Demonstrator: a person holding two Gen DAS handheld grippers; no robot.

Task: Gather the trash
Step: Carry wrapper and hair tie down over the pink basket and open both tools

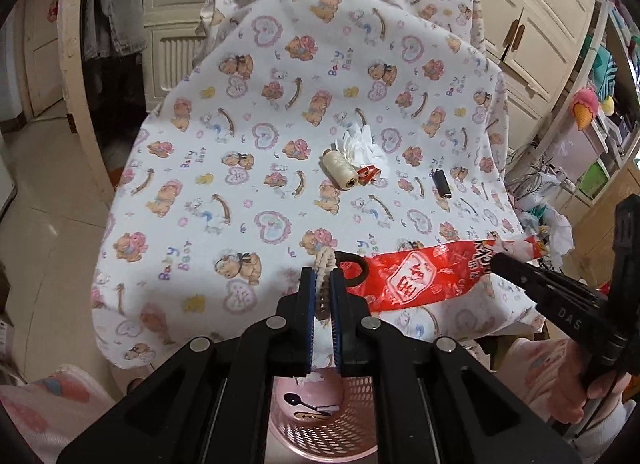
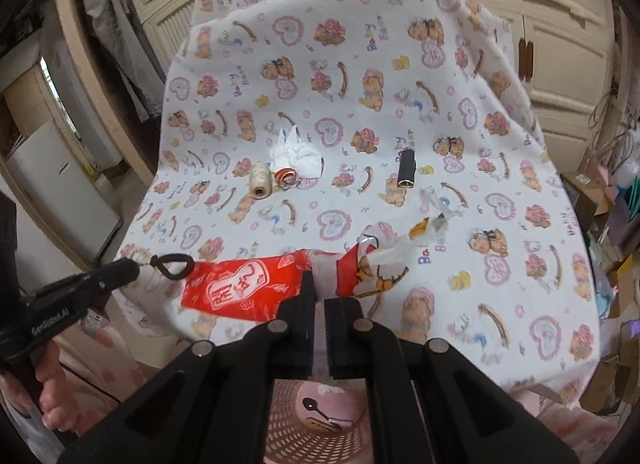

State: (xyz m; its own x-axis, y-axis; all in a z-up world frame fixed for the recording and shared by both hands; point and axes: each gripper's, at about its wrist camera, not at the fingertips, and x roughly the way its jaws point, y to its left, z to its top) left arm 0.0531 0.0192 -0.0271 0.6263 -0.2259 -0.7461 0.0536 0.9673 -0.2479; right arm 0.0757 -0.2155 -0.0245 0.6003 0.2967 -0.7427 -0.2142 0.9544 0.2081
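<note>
Your left gripper [image 1: 323, 288] grips a cord [image 1: 325, 260], your right gripper [image 2: 319, 300] the red wrapper [image 2: 240, 284]; the basket [image 1: 320, 424] below is half hidden.

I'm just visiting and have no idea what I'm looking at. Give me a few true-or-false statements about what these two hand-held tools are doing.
1. The left tool is shut on a beige cord. True.
2. The right tool holds nothing. False: it pinches the red wrapper at the table's near edge.
3. A pink basket sits below the tools. True.
4. The basket is empty. False: a small black spoon and other scraps lie inside.
5. The cream thread spool is already in the basket. False: it lies on the bear-print cloth.
</note>
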